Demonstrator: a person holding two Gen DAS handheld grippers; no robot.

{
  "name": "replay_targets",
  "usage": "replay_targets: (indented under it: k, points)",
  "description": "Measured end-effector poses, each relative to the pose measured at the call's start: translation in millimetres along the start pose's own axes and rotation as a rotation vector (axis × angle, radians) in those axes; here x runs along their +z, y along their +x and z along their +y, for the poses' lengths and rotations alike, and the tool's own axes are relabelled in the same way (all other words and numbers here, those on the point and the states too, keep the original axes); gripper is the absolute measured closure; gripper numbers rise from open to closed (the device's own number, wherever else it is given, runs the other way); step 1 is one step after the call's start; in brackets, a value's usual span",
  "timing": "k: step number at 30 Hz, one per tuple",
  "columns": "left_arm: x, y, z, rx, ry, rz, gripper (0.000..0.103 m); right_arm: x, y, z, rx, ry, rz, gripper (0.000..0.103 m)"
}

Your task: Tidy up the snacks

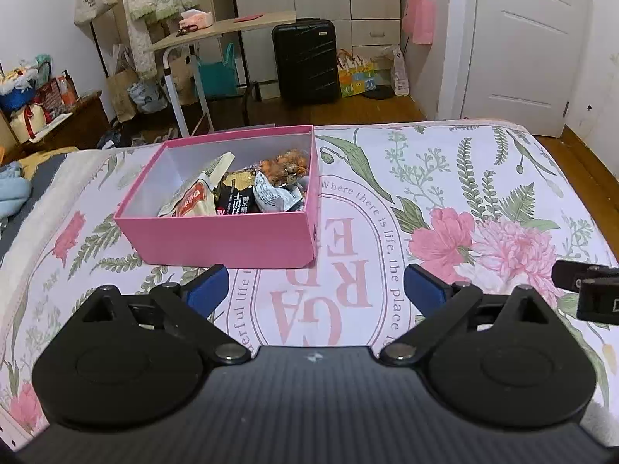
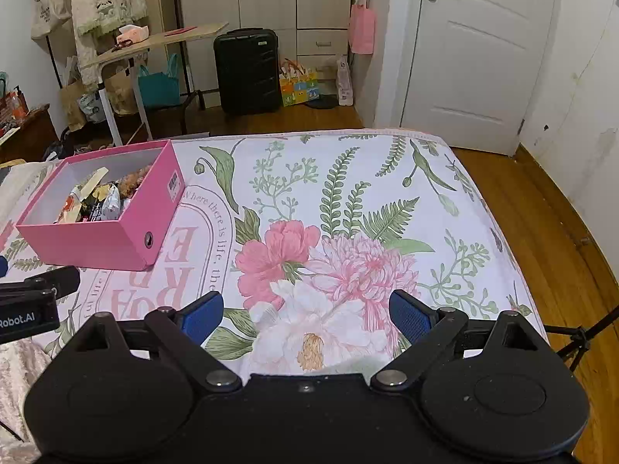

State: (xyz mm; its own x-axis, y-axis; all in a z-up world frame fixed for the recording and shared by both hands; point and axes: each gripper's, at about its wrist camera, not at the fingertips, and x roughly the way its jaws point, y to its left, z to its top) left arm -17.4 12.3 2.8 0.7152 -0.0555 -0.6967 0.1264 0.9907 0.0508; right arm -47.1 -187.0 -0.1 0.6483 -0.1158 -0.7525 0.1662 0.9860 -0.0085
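Basically, snack packets (image 1: 247,193) sit heaped inside the pink box (image 1: 228,236) on the bed (image 2: 348,178), at 11 o'clock from the left gripper (image 1: 315,290). Left and right gripper (image 2: 305,315) jaws gape wide, empty; task likely done.

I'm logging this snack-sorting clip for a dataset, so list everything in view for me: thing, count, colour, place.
box: one, pink, open, on the bed, left of centre
snack packets: several, mixed colours, inside the box; exact count unclear
bedspread: one, white with pink flowers and green ferns, covering the bed
suitcase: one, black, upright by the wardrobe
side table: one, light wood top, behind the bed
door: one, white, closed, far right
pink bag: one, hanging beside the door
left gripper: blue pads, open, empty
right gripper: blue pads, open, empty
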Motion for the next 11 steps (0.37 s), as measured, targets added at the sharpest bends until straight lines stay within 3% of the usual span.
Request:
replay_targets:
  k: [11]
  points:
    - [-0.9,8.4,2.6,-0.034,-0.014,0.051,0.005,-1.7,0.7,3.3,0.001,-0.034,-0.001,0.008]
